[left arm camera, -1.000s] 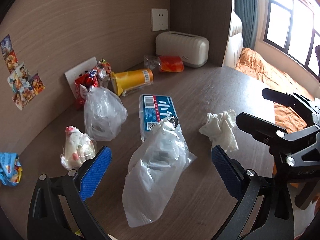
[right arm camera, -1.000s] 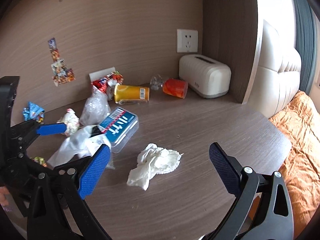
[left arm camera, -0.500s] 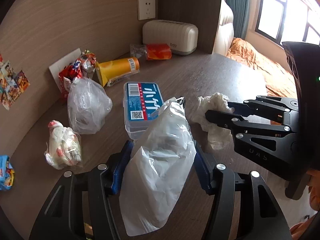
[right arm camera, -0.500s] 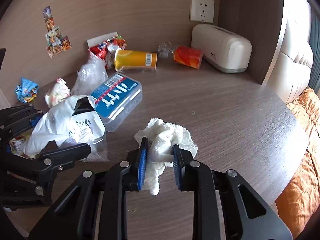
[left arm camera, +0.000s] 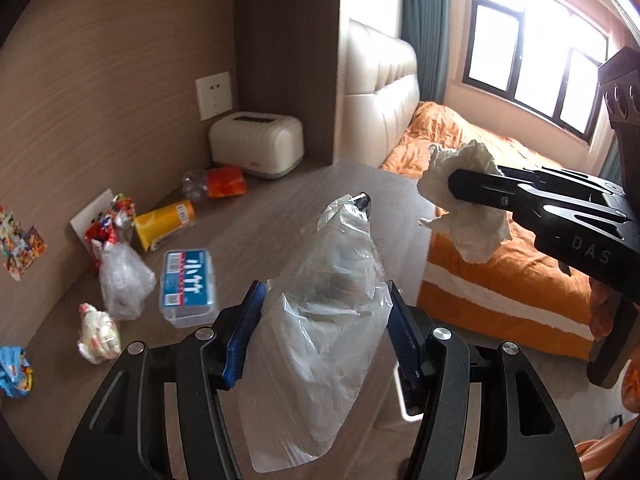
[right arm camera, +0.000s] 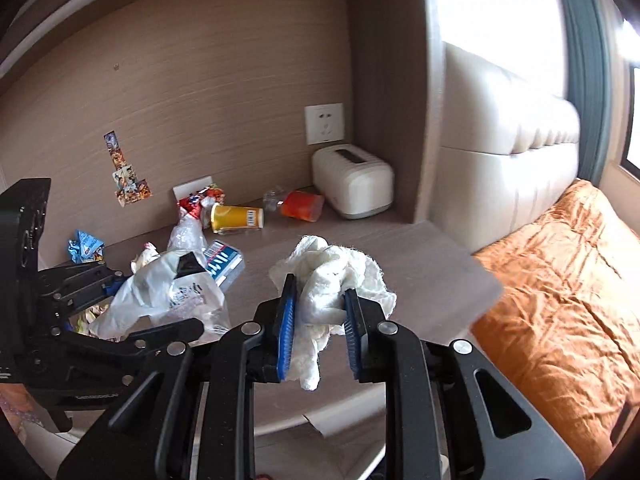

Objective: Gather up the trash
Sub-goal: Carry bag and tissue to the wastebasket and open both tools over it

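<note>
My left gripper (left arm camera: 324, 332) is shut on a crumpled clear plastic bag (left arm camera: 320, 320) and holds it lifted above the wooden table (left arm camera: 272, 216). The bag also shows in the right wrist view (right arm camera: 168, 292). My right gripper (right arm camera: 320, 328) is shut on a white crumpled tissue (right arm camera: 332, 276), raised off the table; in the left wrist view the tissue (left arm camera: 464, 208) hangs at the right, past the table edge.
On the table lie a blue-labelled plastic box (left arm camera: 188, 284), a small clear bag (left arm camera: 124, 280), a white wrapper (left arm camera: 98, 332), a blue wrapper (left arm camera: 14, 372), a yellow cup (left arm camera: 164, 224), red snack packets (left arm camera: 106, 228) and an orange bottle (left arm camera: 224, 182). A white toaster (left arm camera: 256, 144) stands by the wall. An orange bed (right arm camera: 560, 280) lies to the right.
Both grippers closed on their items, then lifted them off the table: the left with the plastic bag, the right with the tissue. Both views now sit higher and farther back.
</note>
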The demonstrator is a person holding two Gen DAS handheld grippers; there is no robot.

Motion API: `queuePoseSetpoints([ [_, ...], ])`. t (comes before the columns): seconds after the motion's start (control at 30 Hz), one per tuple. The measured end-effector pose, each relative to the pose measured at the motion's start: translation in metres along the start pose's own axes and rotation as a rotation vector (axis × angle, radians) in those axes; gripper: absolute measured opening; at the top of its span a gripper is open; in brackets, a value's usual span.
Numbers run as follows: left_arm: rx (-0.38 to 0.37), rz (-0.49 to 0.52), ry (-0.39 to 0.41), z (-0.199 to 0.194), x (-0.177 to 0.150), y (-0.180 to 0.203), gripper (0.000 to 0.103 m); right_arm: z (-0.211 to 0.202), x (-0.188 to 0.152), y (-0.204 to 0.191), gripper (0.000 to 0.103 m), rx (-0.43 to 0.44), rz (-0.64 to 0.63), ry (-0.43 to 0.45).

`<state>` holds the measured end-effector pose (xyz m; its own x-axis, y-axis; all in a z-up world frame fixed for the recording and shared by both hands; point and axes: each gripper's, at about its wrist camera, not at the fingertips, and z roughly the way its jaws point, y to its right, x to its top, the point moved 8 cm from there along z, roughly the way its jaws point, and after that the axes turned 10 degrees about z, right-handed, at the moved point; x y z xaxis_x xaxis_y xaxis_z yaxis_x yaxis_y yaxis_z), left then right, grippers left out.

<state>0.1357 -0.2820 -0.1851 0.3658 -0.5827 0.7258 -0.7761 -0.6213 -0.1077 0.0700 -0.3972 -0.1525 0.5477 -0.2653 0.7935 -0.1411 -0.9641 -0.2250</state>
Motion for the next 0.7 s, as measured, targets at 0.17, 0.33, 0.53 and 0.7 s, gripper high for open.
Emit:
queuePoseSetpoints([
  [0.17, -0.087, 0.061, 0.01, 0.01, 0.012, 0.066, 0.058, -0.041, -0.02, 0.049, 0.023, -0.072, 0.047, -0.003],
  [0.33, -0.17, 0.12, -0.01, 0.03, 0.01, 0.131, 0.058, -0.068, -0.049, 0.093, 0.023, -0.132, 0.111, -0.03],
  [0.53, -0.249, 0.16, -0.064, 0.072, -0.012, 0.189, 0.058, -0.075, -0.09, 0.137, 0.024, -0.173, 0.171, -0.082],
  [0.7, -0.309, 0.183, -0.135, 0.126, -0.047, 0.231, 0.058, -0.058, -0.135, 0.173, 0.024, -0.191, 0.22, -0.146],
])
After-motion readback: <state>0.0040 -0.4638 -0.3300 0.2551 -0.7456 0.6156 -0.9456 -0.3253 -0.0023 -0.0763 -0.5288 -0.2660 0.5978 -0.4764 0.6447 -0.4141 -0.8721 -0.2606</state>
